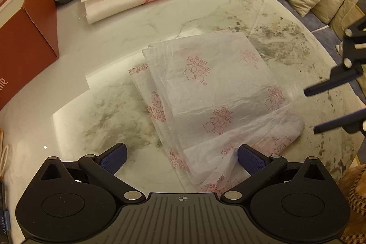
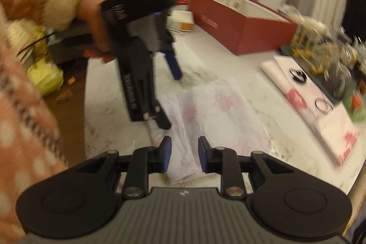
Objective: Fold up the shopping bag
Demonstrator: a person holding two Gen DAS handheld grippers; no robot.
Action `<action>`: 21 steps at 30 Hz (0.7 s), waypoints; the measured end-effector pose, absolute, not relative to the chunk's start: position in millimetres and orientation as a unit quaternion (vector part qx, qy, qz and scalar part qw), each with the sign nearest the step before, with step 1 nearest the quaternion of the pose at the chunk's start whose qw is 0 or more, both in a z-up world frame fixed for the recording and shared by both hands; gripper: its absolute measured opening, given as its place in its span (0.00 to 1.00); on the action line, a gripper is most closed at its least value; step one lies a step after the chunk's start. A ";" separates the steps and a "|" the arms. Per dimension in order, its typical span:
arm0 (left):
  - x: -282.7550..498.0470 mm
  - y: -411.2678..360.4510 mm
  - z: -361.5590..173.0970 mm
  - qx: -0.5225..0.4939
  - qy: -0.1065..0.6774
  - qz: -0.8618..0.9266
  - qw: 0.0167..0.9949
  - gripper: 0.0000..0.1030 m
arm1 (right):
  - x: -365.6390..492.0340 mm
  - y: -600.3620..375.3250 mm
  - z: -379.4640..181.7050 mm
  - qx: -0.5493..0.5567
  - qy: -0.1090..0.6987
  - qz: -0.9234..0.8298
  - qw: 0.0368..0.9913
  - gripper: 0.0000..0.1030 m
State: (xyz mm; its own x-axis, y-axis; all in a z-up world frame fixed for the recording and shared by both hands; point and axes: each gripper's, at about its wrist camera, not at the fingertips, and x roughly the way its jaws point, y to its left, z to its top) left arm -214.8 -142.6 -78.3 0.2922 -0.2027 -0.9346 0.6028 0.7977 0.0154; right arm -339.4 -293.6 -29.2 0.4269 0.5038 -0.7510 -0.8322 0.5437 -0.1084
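the thin white shopping bag [image 1: 212,95] lies folded into a loose rectangle on the marble table [image 1: 103,22], apparently needing only a final tidy fold, while the left gripper [image 1: 181,158] gapes wide and the right gripper [image 2: 182,153] sits slightly parted, both empty.

your left gripper [image 1: 181,158] hangs wide open over the folded white shopping bag [image 1: 212,93] on the marble table [image 1: 137,15]. your right gripper [image 1: 320,110] is open beside it.
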 end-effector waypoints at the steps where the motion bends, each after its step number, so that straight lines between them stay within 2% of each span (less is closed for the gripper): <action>1: -213.9 -143.3 -78.4 0.189 0.538 -0.259 0.780 1.00 | -344.3 -292.7 -29.7 -0.261 0.333 0.421 0.802 0.24; 5: -212.8 -144.4 -78.4 0.192 0.541 -0.261 0.776 1.00 | -359.3 -280.2 -43.0 -0.343 0.308 0.444 0.768 0.24; 11: -208.8 -146.7 -78.2 0.194 0.551 -0.257 0.770 1.00 | -370.5 -264.4 -65.7 -0.422 0.266 0.461 0.734 0.34; 13: -208.8 -146.5 -77.7 0.194 0.555 -0.259 0.766 1.00 | -360.4 -262.6 -66.9 -0.405 0.279 0.448 0.746 0.24; 14: -208.8 -143.7 -76.4 0.185 0.557 -0.264 0.766 1.00 | -349.1 -262.9 -65.4 -0.380 0.308 0.446 0.750 0.04; 17: -211.1 -125.2 -61.3 0.134 0.537 -0.265 0.790 1.00 | -323.9 -267.0 -59.8 -0.319 0.372 0.449 0.747 0.02; 21: -233.3 -114.1 -28.6 0.155 0.466 -0.303 0.817 1.00 | -287.3 -292.2 -55.0 -0.124 0.485 0.479 0.721 0.00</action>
